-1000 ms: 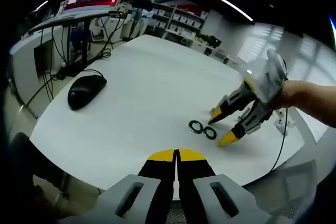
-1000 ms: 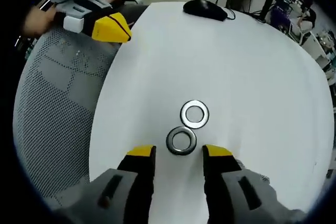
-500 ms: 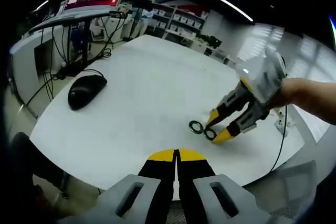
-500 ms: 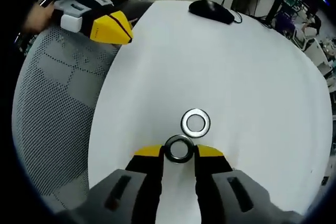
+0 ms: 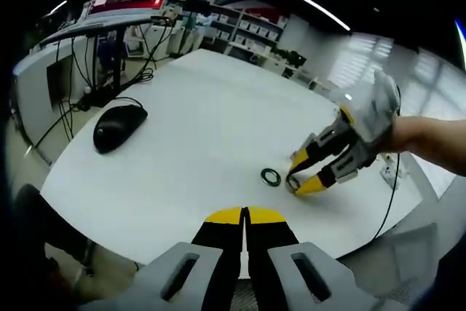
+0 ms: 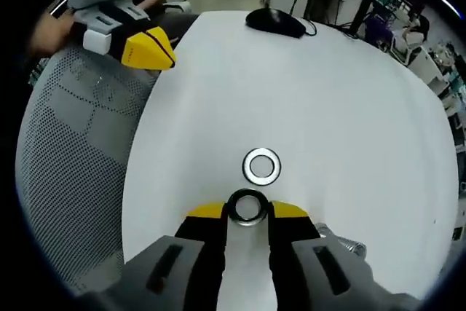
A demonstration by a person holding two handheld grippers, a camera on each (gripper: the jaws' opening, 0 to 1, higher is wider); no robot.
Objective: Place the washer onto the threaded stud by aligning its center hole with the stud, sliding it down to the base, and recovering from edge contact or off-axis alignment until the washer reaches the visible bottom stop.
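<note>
Right now the right gripper [image 6: 247,211] has its yellow-tipped jaws clamped on the rim of one washer [image 6: 247,207], low in the centre of the right gripper view; from the left gripper view the same gripper [image 5: 304,175] reaches in from the right edge with that washer [image 5: 293,182] pinched at its tips, seemingly tilted off the white table [image 5: 196,121]. A second washer [image 6: 261,165] lies flat on the table just beyond the held one, close but apart. At the lower right of the right gripper view, beside the jaw, sits what looks like a threaded metal piece [image 6: 345,242], possibly the stud, though it is too cut off to be sure. The left gripper [image 5: 245,218] rests at the bottom centre of its own view with its jaws pressed together on nothing, and it appears again at the upper left of the right gripper view [image 6: 149,49], over a grey mesh chair back [image 6: 80,151]. A black computer mouse [image 5: 119,126] lies well apart, toward the left. The step in hand appears to be lifting the washer clear: keep the pinch on the rim so the centre hole stays unobstructed, raise it without dragging the neighbour along, then level it before bringing the hole over the stud's axis.
</note>
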